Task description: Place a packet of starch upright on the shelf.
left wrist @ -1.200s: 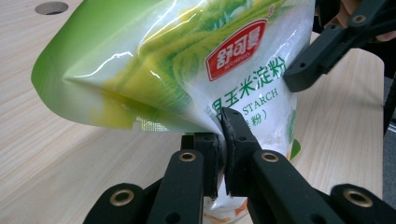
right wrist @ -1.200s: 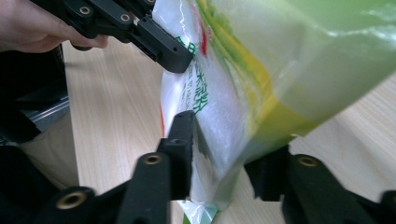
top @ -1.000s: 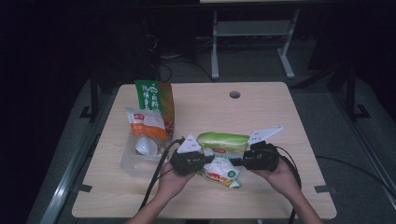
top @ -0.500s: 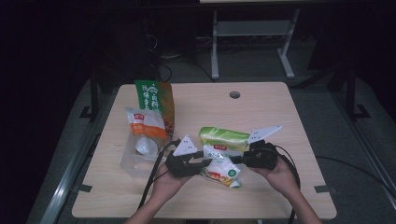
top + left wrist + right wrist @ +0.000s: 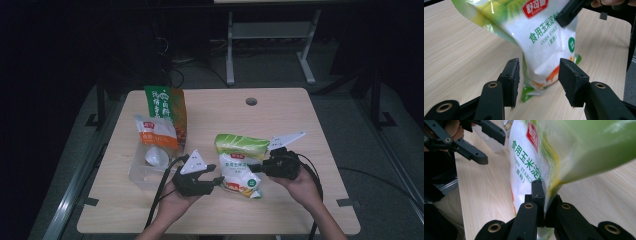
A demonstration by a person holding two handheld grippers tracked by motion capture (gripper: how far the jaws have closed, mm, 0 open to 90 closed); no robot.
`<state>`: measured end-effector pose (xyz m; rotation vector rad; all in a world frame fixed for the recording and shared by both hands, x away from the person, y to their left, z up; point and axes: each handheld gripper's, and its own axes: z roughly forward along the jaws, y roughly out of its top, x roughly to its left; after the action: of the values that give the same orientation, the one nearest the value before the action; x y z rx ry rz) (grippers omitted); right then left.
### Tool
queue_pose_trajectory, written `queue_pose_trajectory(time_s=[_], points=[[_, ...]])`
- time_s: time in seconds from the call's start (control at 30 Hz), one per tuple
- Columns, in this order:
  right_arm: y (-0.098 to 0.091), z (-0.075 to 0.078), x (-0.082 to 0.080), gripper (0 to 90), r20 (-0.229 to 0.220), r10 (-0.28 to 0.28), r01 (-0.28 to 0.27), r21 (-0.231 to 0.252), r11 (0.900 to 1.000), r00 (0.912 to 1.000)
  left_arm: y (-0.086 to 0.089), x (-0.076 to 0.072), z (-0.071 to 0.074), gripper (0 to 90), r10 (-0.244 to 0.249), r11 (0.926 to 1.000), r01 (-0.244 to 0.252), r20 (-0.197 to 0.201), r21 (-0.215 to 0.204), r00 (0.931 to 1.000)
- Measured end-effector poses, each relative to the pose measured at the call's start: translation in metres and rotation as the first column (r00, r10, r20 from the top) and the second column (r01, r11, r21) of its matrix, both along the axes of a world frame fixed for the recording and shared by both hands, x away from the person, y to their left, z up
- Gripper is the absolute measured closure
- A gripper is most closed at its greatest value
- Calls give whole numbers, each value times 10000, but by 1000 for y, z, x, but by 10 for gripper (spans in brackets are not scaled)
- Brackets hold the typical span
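Starting off to the far side of the left gripper (image 5: 212, 176): a tall green and orange pouch (image 5: 167, 111) stands upright at the back of the table (image 5: 215, 107), and just in front of it there's a white and orange bag (image 5: 156, 133) leaning over a clear plastic container (image 5: 142, 169). The high view is pretty dim, so I honestly can't tell if that bag sits inside the container or just rests on its rim.

Next, the left gripper itself, held in the person's left hand (image 5: 172, 201). Its jaws have just been opening and now stand about half apart. In the left gripper view, the bottom end of the corn starch bag (image 5: 544, 42) sits in the gap between the two black pads (image 5: 513, 80), but neither pad presses on it, so there's daylight on both sides. Nothing gripped there.

The corn starch bag is right in front of the left gripper's tips, stretching from there across to the right gripper (image 5: 257, 167). Its lower end touches the table, its green top is raised and tilted away.

Then the right gripper, in the person's right hand (image 5: 300, 181): jaws pinched tight on the side edge of the bag, roughly mid-height. The right gripper view shows the plastic seam squeezed between the closed jaws, with the bag's printed face rising above them and the left gripper farther off behind it.
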<state>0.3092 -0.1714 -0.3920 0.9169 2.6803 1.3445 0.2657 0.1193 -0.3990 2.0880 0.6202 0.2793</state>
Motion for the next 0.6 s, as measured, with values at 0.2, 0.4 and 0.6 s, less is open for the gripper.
queue_pose_trajectory(time_s=[0.2, 0.4, 0.6], points=[[-1, 7, 2, 897, 65, -90, 90, -13, 10000, 9999, 3, -9, -1, 491, -177, 9998, 177, 28, -84, 9998], [2, 18, 5, 897, 161, -121, 124, -145, 9998, 9998, 5, -20, -3, 470, -401, 9991, 403, 186, -128, 9990], [9, 28, 10, 898, 218, 21, -18, -145, 9999, 9998, 9, -29, -8, 450, -509, 9981, 514, 167, -328, 9986]])
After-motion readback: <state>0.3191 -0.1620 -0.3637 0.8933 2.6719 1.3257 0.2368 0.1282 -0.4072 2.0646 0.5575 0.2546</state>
